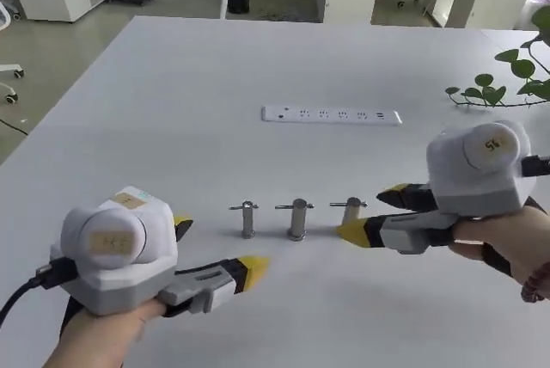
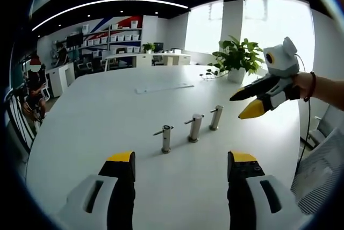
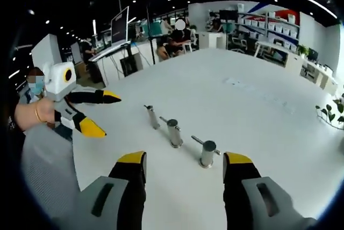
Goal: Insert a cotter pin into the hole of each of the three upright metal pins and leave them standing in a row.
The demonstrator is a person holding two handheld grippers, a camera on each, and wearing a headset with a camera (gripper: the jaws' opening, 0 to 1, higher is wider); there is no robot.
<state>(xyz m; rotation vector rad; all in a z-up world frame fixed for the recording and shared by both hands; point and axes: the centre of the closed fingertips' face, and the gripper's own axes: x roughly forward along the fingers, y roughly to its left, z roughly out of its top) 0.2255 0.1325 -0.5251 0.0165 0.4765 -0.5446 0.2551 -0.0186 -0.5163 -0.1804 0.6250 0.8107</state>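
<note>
Three upright pins (image 1: 297, 218) stand in a row, axes vertical.
My right gripper (image 1: 363, 215) is nearer, end pin (image 1: 351, 211) at twelve o'clock; jaws wide, empty, as on my left gripper (image 1: 219, 245).

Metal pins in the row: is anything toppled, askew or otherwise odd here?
Nothing stands out. The left metal pin, middle metal pin and right metal pin all stand upright in a straight row on the white table, each with a cotter pin through its top. The left gripper and right gripper are open, holding nothing.
</note>
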